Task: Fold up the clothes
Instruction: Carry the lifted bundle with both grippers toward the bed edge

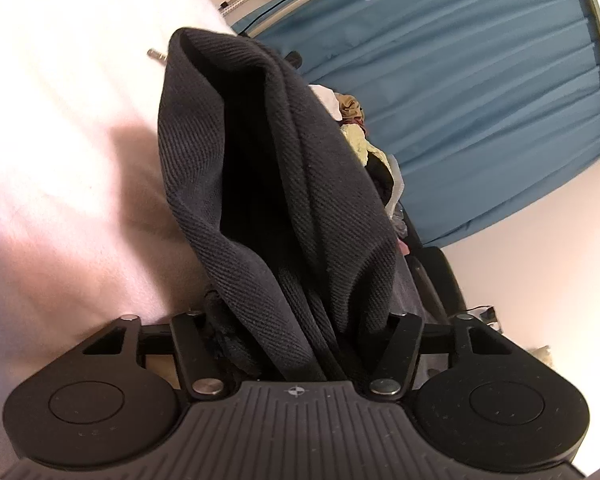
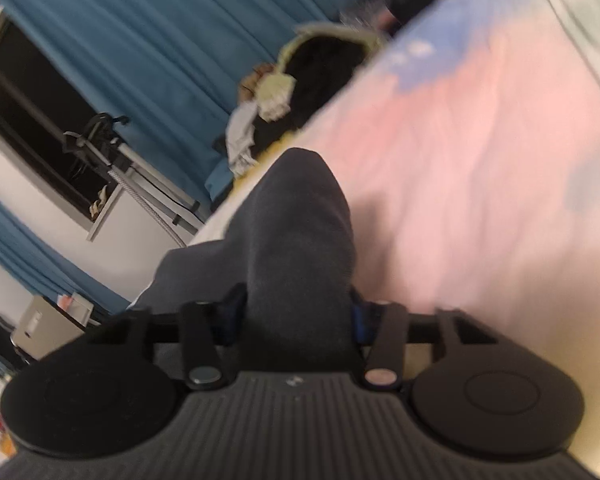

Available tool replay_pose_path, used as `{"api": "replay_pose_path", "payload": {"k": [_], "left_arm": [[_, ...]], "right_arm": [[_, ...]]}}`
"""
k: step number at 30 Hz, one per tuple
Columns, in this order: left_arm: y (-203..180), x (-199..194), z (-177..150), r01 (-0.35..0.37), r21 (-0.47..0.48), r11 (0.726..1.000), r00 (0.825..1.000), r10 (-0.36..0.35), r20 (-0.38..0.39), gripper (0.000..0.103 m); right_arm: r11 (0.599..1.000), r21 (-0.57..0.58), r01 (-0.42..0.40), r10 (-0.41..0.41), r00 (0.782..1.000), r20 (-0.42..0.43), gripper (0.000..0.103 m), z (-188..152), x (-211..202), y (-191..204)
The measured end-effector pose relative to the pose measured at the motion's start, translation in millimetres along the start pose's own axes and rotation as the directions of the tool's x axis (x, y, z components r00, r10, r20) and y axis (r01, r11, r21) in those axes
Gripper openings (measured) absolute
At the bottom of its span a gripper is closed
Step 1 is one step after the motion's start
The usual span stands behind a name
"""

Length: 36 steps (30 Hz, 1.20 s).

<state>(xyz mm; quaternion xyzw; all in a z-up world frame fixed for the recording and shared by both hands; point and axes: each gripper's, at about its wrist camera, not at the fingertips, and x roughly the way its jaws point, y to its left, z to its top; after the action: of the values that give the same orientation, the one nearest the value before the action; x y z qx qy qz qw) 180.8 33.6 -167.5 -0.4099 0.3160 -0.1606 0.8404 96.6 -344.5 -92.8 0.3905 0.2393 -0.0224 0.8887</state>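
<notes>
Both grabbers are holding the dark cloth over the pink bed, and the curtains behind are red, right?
Not quite. The curtains are blue, not red, as the left wrist view shows plainly. The rest holds: the left hand-held gripper and the right hand-held gripper each have the dark cloth bunched between their fingers, over the pink bed.

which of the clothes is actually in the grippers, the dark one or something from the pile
The dark garment: both the left gripper and right gripper are clamped on it. The pile lies apart by the curtain.
</notes>
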Motion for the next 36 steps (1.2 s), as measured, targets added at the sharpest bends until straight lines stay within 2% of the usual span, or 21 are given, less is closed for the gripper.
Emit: {"api": "replay_pose_path", "payload": {"k": [6, 10, 13, 18, 21, 25, 27, 28, 29, 30, 34, 36], "left_arm": [[-23.0, -15.3, 10.5, -0.028, 0.057, 0.998, 1.000, 0.028, 0.008, 0.056], [-56.7, -33.8, 2.2, -0.026, 0.108, 0.994, 0.999, 0.022, 0.033, 0.056], [-88.8, -55.6, -3.1, -0.031, 0.189, 0.982, 0.998, 0.022, 0.051, 0.056], [-176.7, -70.9, -40.4, 0.000, 0.238, 0.971, 0.998, -0.016, 0.065, 0.056], [-212.4, -47.0, -48.1, 0.037, 0.267, 0.963, 0.996, -0.058, 0.070, 0.056], [-261.5, -22.3, -73.6, 0.089, 0.302, 0.949, 0.993, -0.109, 0.049, 0.056], [-268.4, -45.4, -96.4, 0.117, 0.311, 0.943, 0.991, -0.131, 0.024, 0.056], [-279.7, -74.8, -124.7, 0.133, 0.314, 0.940, 0.990, -0.143, 0.008, 0.056], [-288.9, -37.6, -128.0, 0.147, 0.317, 0.937, 0.988, -0.152, -0.009, 0.056], [-297.6, -20.6, -136.3, 0.160, 0.322, 0.933, 0.987, -0.160, -0.027, 0.056], [-313.4, 27.1, -176.3, 0.196, 0.333, 0.922, 0.980, -0.171, -0.103, 0.056], [-314.1, 53.6, -186.3, 0.220, 0.340, 0.915, 0.974, -0.183, -0.137, 0.056]], "right_arm": [[0.992, -0.117, -0.057, 0.067, 0.995, 0.080, 0.035, 0.2, -37.9, 33.6], [0.981, -0.169, -0.092, 0.111, 0.987, 0.112, 0.034, 11.9, -70.3, 47.6], [0.973, -0.195, -0.120, 0.148, 0.980, 0.134, 0.034, 28.0, -97.7, 52.8], [0.969, -0.199, -0.146, 0.183, 0.966, 0.184, 0.034, 74.4, -151.5, 43.8], [0.970, -0.197, -0.139, 0.182, 0.958, 0.221, 0.034, 109.6, -185.2, 28.6], [0.972, -0.194, -0.129, 0.179, 0.946, 0.270, 0.034, 156.6, -230.1, 8.4], [0.976, -0.185, -0.115, 0.166, 0.942, 0.293, 0.034, 178.7, -250.0, -7.4], [0.978, -0.180, -0.102, 0.154, 0.940, 0.304, 0.034, 187.5, -257.3, -18.0], [0.981, -0.174, -0.090, 0.142, 0.938, 0.316, 0.034, 196.1, -264.3, -28.8], [0.983, -0.169, -0.075, 0.127, 0.936, 0.327, 0.034, 203.4, -270.1, -41.1], [0.992, -0.127, -0.013, 0.057, 0.934, 0.352, 0.034, 220.2, -277.4, -99.9], [0.995, -0.097, 0.014, 0.022, 0.933, 0.359, 0.034, 224.0, -275.0, -130.1]]}}
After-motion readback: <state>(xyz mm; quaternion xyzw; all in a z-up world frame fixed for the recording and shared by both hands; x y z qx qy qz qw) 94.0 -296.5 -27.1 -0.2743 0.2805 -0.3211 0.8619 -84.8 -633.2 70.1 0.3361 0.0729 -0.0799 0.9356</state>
